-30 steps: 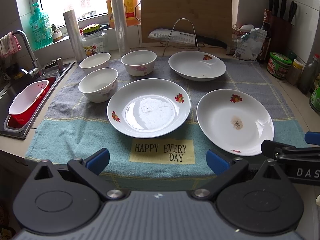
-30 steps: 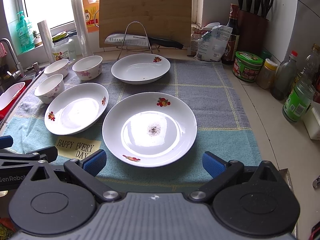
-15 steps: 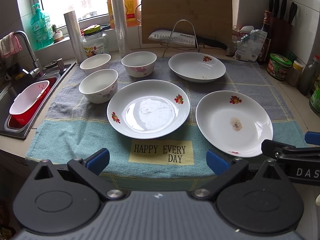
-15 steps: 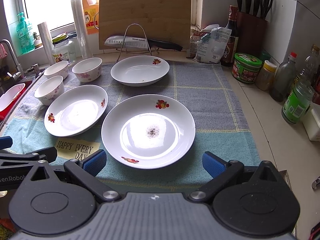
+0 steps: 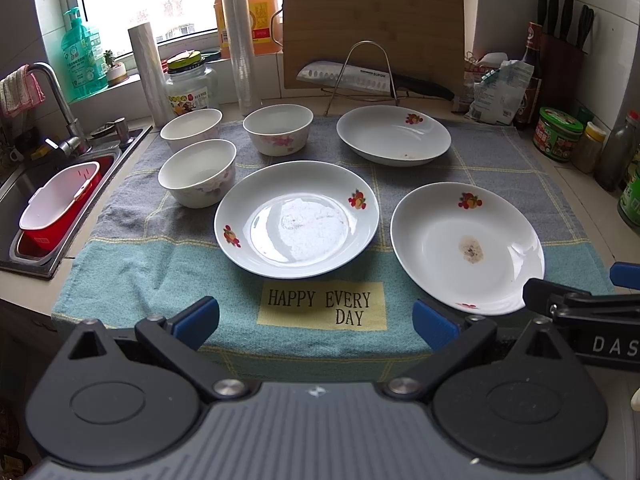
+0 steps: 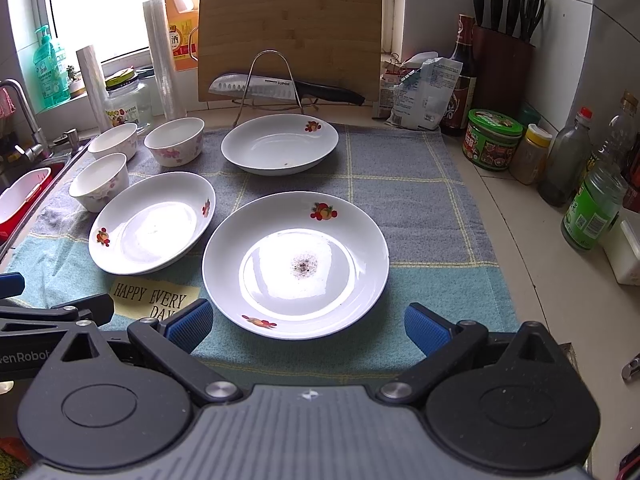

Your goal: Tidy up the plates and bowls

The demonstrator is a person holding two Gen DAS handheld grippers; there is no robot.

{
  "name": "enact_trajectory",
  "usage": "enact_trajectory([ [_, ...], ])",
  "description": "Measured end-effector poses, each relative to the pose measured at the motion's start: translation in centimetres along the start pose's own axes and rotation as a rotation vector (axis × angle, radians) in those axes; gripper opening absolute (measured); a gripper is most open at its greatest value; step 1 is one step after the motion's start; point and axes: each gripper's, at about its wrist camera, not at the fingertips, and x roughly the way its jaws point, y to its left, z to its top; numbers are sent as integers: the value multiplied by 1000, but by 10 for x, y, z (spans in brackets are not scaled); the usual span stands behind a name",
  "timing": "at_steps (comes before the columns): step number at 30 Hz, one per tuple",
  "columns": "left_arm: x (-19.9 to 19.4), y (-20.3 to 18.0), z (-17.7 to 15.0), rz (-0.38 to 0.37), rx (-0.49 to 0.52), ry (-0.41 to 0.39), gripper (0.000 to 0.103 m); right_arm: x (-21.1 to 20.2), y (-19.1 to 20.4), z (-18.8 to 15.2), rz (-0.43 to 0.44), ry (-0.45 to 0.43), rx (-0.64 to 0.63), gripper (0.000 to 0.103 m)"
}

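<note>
Three white plates with fruit prints lie on a towel: a middle plate point(image 5: 297, 218) point(image 6: 152, 222), a near right plate point(image 5: 467, 246) point(image 6: 295, 263) with a dark stain, and a far plate point(image 5: 394, 135) point(image 6: 280, 143). Three white bowls point(image 5: 197, 173) point(image 5: 278, 129) point(image 5: 191, 129) stand at the left; they also show in the right wrist view point(image 6: 99, 181) point(image 6: 174, 141) point(image 6: 113, 141). My left gripper point(image 5: 316, 322) is open and empty, at the towel's front edge before the middle plate. My right gripper point(image 6: 306, 322) is open and empty, just before the near right plate.
A sink point(image 5: 24, 216) with a red and white basket point(image 5: 60, 204) lies left. A knife on a wire rack point(image 5: 362, 76) and a cutting board point(image 5: 372, 28) stand behind. Jars and bottles point(image 6: 492, 144) point(image 6: 592, 212) line the right counter.
Both grippers have crept slightly forward toward the plates; the dishes have not moved.
</note>
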Motion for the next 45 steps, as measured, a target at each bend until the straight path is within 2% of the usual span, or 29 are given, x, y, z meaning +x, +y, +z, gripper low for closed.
enact_trajectory([
  [12,-3,-4,1,-13,11,-9,102,-6,-2,-2,6,-22,-12,103],
  [25,4,-6,5,-77,62,-44,102,-6,-16,-9,84,-128,-54,103],
  [38,25,0,2,-111,64,-77,102,33,-32,-37,112,-65,-29,103],
  [45,38,11,5,-148,58,-57,102,63,-29,-45,110,-6,-41,103],
])
